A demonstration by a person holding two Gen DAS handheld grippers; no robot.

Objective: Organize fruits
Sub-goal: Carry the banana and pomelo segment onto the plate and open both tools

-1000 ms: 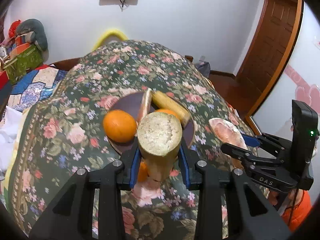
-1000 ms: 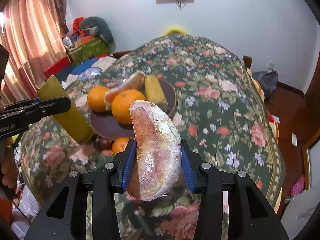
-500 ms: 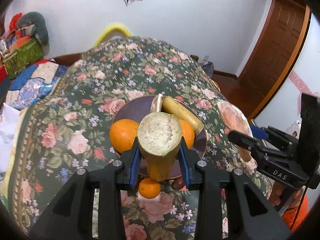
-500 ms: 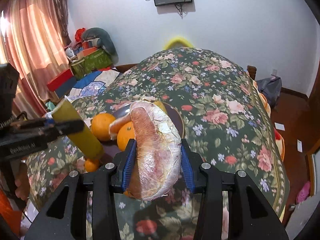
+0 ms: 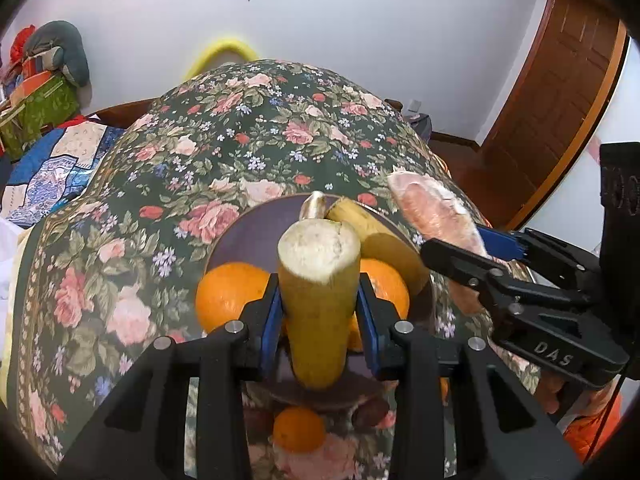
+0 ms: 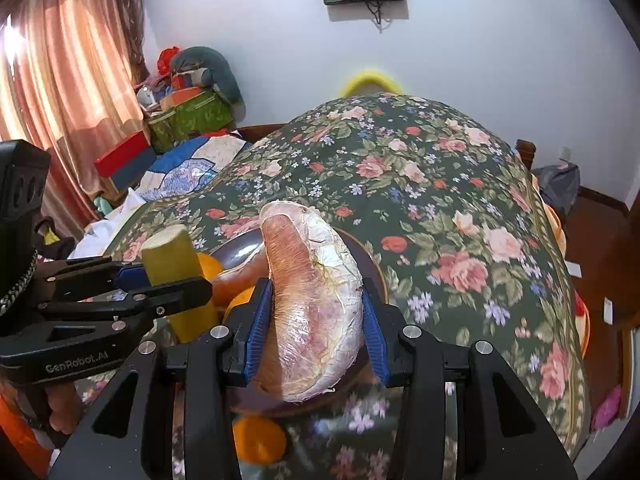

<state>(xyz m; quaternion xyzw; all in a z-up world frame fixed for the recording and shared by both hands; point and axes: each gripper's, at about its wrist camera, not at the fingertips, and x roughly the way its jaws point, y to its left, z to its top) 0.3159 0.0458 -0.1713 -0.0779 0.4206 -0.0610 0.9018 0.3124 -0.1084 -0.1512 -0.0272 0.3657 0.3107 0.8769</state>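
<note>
Left wrist view: the left tool (image 5: 319, 308) is closed on a thick yellow-green cut stalk section with a pale fibrous end face (image 5: 318, 304), the blue pads pressing both flanks. The stalk's long axis runs along the fingers, with the cut face pointing forward and away from the tool. Directly ahead of and below this tool lies the round dark plate (image 5: 248, 240) on the floral-clothed bench (image 5: 120, 272). The plate carries a large orange (image 5: 226, 294) just left of the stalk, a second orange (image 5: 386, 284) just right of it, and a further yellow stalk piece (image 5: 372, 236) ahead and to the right. A small orange (image 5: 298, 428) sits on the cloth below the tool, off the near rim of the plate.

In the right wrist view, the right tool (image 6: 316, 336) is clamped on a film-wrapped pink pomelo wedge (image 6: 314, 304), whose long curved axis also lies along the fingers. The plate's rim (image 6: 374, 268) is ahead and slightly left of this tool; the left tool and its stalk stand further to its left.

Judged from these views, both tools hover above the near half of the plate, and the left one is the more centred over it. The open dark area ahead-left of the stalk appears to be the likely set-down spot. A lowering move with the stalk's axis pitched forward would avoid the two oranges flanking it.
</note>
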